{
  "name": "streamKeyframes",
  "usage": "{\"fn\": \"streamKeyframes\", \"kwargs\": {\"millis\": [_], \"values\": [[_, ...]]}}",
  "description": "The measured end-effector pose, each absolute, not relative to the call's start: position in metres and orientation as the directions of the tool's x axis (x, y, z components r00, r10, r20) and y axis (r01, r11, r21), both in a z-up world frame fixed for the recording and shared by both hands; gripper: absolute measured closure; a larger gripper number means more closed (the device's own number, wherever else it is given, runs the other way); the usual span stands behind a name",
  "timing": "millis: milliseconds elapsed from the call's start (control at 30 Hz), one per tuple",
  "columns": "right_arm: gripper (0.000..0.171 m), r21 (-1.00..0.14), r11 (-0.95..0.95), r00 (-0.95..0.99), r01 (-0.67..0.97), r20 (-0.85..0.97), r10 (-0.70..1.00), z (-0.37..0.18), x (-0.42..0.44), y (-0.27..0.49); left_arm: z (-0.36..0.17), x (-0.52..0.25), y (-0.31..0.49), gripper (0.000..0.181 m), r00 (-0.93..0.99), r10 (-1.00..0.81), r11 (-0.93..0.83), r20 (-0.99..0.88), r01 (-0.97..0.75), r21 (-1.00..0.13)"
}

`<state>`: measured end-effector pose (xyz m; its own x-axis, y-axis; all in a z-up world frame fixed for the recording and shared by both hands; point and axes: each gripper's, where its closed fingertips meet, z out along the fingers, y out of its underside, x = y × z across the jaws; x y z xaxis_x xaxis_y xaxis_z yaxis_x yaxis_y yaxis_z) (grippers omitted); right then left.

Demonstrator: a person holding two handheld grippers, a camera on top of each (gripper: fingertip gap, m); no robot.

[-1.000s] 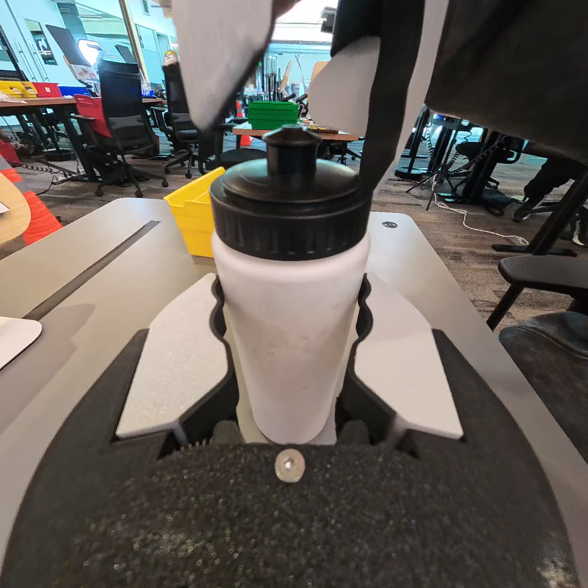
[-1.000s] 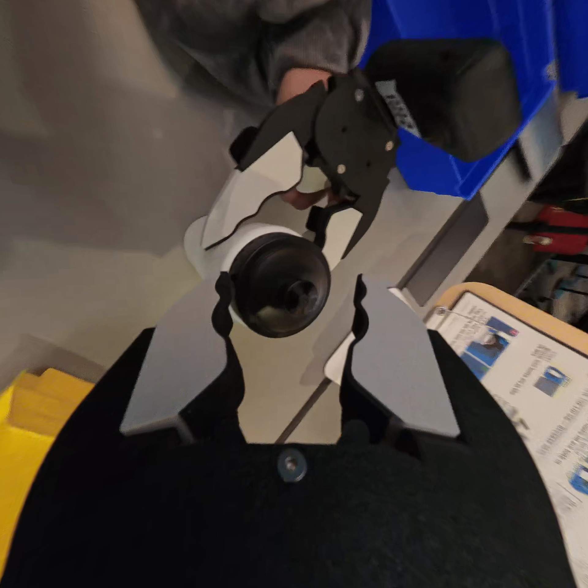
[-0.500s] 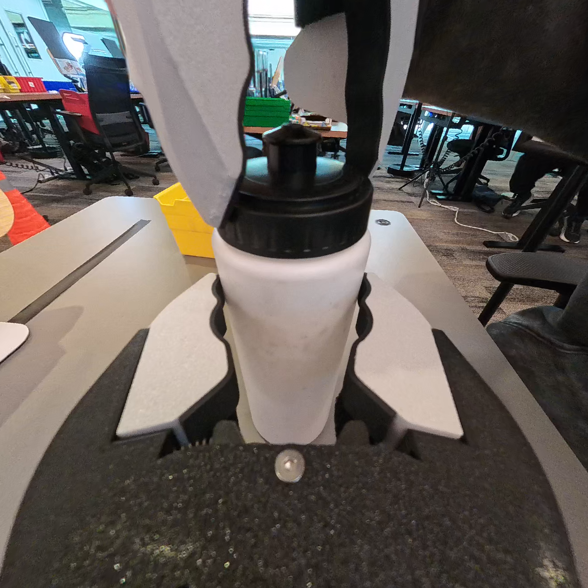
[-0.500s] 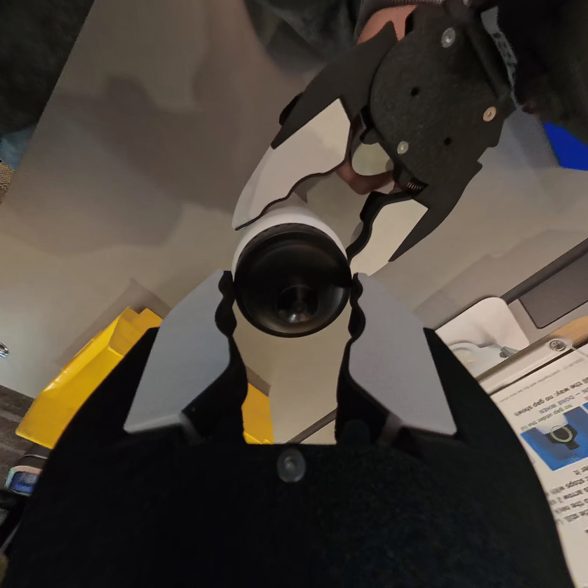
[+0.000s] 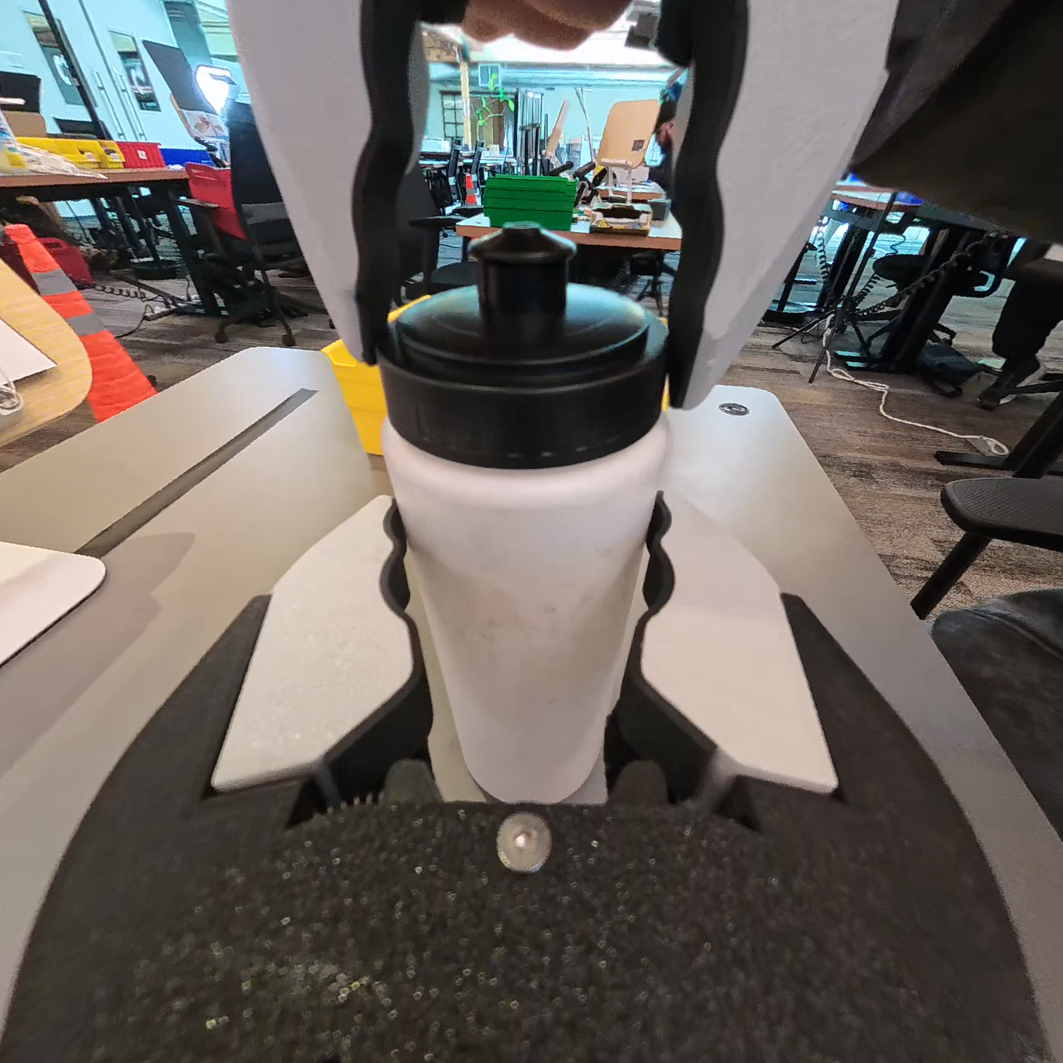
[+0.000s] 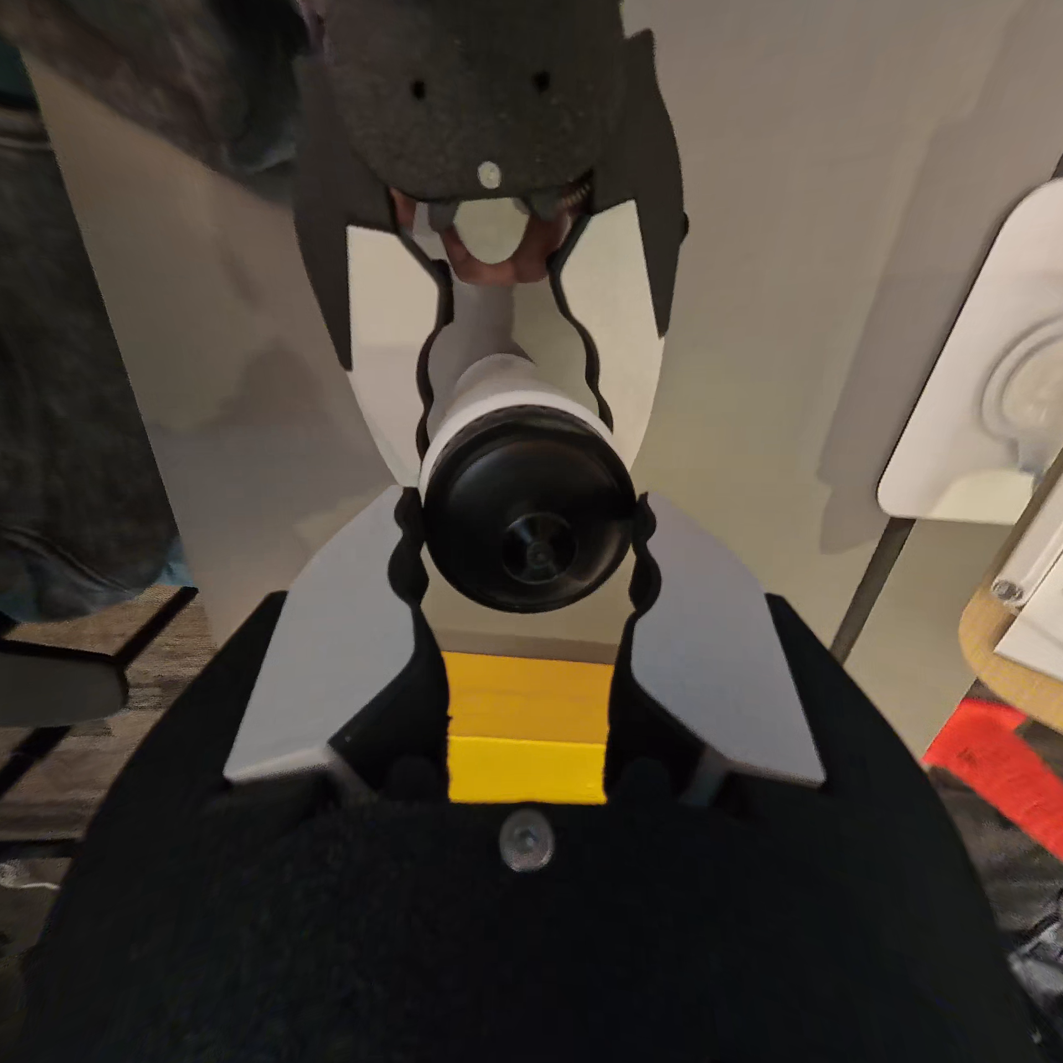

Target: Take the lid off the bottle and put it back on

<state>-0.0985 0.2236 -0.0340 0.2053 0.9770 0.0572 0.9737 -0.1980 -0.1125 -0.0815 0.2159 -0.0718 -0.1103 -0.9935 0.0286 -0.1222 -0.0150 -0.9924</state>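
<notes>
A white bottle (image 5: 523,604) with a black spouted lid (image 5: 517,402) stands upright on the grey table (image 5: 172,460). My left gripper (image 5: 523,517) is shut on the bottle's body, low on its sides. My right gripper (image 5: 526,368) comes straight down from above, with its pads against the two sides of the lid's rim. The right wrist view looks down on the lid (image 6: 529,546) between my right gripper's (image 6: 526,506) fingertips. The left gripper (image 6: 517,402) shows beyond it, closed around the bottle (image 6: 494,379). The lid sits fully on the bottle.
A yellow bin (image 5: 356,391) stands on the table just behind the bottle and shows in the right wrist view (image 6: 526,742). A white flat device (image 5: 34,592) lies at the left. An orange cone (image 5: 86,322) and chairs (image 5: 1006,506) stand off the table.
My right gripper swung round and came down over the lid, from off to one side to squarely astride it. Its jaws narrowed slightly onto the rim. The left gripper and bottle stayed put.
</notes>
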Motion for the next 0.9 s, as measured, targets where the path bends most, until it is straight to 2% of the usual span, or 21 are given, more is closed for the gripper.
{"fn": "streamKeyframes", "kwargs": {"millis": [133, 300, 400, 500, 600, 633, 700, 767, 800, 833, 900], "values": [[0.102, -0.086, -0.393, 0.399, 0.916, 0.072, 0.914, -0.034, -0.099, 0.226, -0.072, -0.082, 0.219, 0.101, -0.076, -0.997, -0.018, 0.028, -0.12, -0.993], [0.102, -0.143, -0.674, 0.687, 0.725, 0.075, 0.723, -0.034, -0.1, 0.234, -0.072, -0.079, 0.222, 0.101, -0.04, -0.999, -0.023, 0.028, -0.122, -0.992], [0.105, -0.116, -0.746, 0.755, 0.656, 0.089, 0.65, -0.035, -0.098, 0.232, -0.073, -0.076, 0.219, 0.101, -0.026, -1.0, 0.009, -0.005, -0.135, -0.991], [0.104, -0.107, -0.746, 0.753, 0.658, 0.073, 0.654, -0.034, -0.097, 0.231, -0.073, -0.076, 0.217, 0.101, -0.044, -0.999, 0.009, -0.003, -0.129, -0.992], [0.107, -0.11, -0.637, 0.639, 0.763, -0.021, 0.769, -0.028, -0.102, 0.226, -0.072, -0.079, 0.212, 0.101, -0.098, -0.995, 0.028, -0.016, -0.123, -0.992], [0.109, -0.148, -0.568, 0.566, 0.81, -0.061, 0.822, -0.023, -0.106, 0.223, -0.072, -0.081, 0.21, 0.101, -0.127, -0.992, 0.04, -0.025, -0.122, -0.992], [0.089, -0.26, -0.339, 0.339, 0.904, -0.045, 0.94, -0.009, -0.113, 0.219, -0.072, -0.087, 0.207, 0.101, -0.182, -0.983, 0.044, -0.022, -0.12, -0.992], [0.081, -0.303, -0.016, 0.047, 0.953, 0.095, 0.994, -0.001, -0.112, 0.213, -0.072, -0.093, 0.208, 0.101, -0.224, -0.975, 0.027, 0.001, -0.122, -0.992], [0.077, -0.288, 0.126, -0.077, 0.949, 0.176, 0.981, 0.0, -0.111, 0.211, -0.072, -0.096, 0.209, 0.101, -0.242, -0.97, 0.022, 0.008, -0.121, -0.992], [0.082, -0.251, 0.246, -0.187, 0.936, 0.237, 0.953, -0.002, -0.109, 0.209, -0.072, -0.098, 0.209, 0.101, -0.255, -0.967, 0.023, 0.009, -0.121, -0.992], [0.084, -0.151, 0.381, -0.333, 0.912, 0.271, 0.903, -0.008, -0.105, 0.208, -0.073, -0.1, 0.208, 0.101, -0.272, -0.962, 0.03, 0.006, -0.126, -0.992]]}}
